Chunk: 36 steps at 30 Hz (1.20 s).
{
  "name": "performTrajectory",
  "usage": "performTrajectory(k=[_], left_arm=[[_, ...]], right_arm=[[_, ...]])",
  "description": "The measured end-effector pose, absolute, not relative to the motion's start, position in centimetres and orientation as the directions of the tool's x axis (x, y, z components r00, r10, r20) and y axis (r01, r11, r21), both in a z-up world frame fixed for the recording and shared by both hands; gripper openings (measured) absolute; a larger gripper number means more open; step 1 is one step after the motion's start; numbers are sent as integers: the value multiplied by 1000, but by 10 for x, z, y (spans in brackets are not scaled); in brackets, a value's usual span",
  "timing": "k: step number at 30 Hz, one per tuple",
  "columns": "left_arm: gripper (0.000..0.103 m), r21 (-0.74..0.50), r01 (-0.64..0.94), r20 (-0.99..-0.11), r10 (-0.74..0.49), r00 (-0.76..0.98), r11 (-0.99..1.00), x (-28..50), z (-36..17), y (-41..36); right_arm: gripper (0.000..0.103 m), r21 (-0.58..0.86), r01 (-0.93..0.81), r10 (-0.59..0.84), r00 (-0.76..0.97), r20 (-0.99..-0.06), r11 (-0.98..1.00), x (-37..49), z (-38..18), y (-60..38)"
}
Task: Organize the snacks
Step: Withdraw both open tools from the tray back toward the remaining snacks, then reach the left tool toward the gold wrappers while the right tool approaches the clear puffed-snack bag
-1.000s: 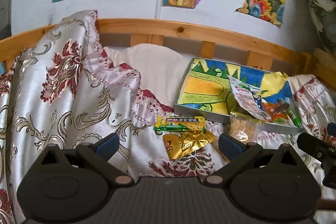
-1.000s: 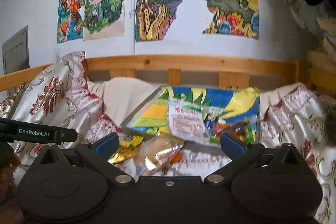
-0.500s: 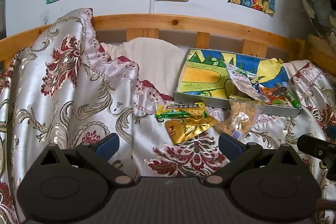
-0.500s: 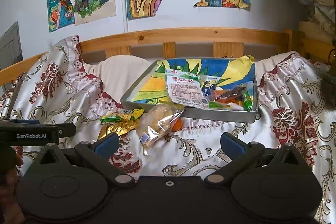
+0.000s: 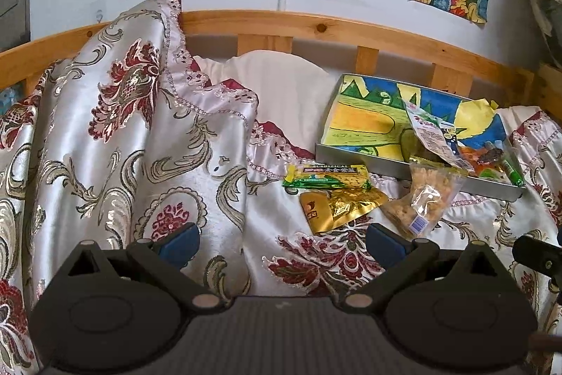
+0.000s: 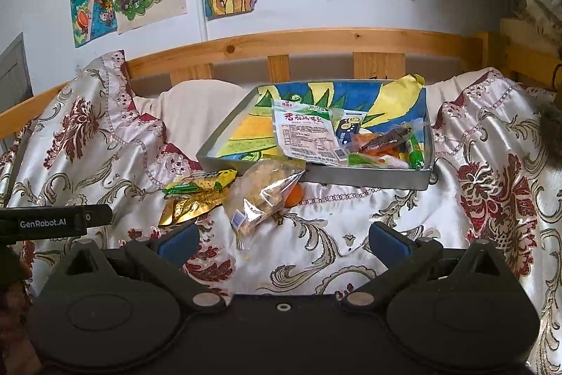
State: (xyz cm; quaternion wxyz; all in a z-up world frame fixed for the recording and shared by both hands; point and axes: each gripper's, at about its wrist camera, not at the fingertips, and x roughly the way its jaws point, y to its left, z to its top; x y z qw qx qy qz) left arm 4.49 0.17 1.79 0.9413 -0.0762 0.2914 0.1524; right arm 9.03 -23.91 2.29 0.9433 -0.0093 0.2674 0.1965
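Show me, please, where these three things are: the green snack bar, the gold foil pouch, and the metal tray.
green snack bar [image 5: 328,176], left wrist view, middle of the wrapper.
gold foil pouch [image 5: 339,208], left wrist view, middle of the crinkled foil.
metal tray [image 6: 365,177], right wrist view, near outer wall.

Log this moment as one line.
left claw open | right claw open | three snack packs outside tray | nothing held

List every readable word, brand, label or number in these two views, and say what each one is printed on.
"GenRobot.AI": on the black bar of the left tool, seen from the right wrist.
"SUSHIZICAL", roughly; the small letters are uncertain: on the green snack packet.
Red Chinese characters on the white snack pouch in the metal tray: too blurred to read.
Gold packet logo and clear snack bag barcode label: unreadable.
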Motion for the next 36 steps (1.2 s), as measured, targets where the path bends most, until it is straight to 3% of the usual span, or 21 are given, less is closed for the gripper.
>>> performTrajectory(k=[15,29,36], left_arm=[[102,43,-389,-628,328,706,920,86,18,8],[102,143,-325,-643,337,688,935,135,9,5],[102,132,-337,-698,329,636,932,155,-4,19]], right_arm=[[102,105,-417,406,746,-528,903,128,21,-234],[102,182,-456,476,693,-541,871,181,-7,-218],[102,270,-427,497,623,-604,863,212,-30,-214]])
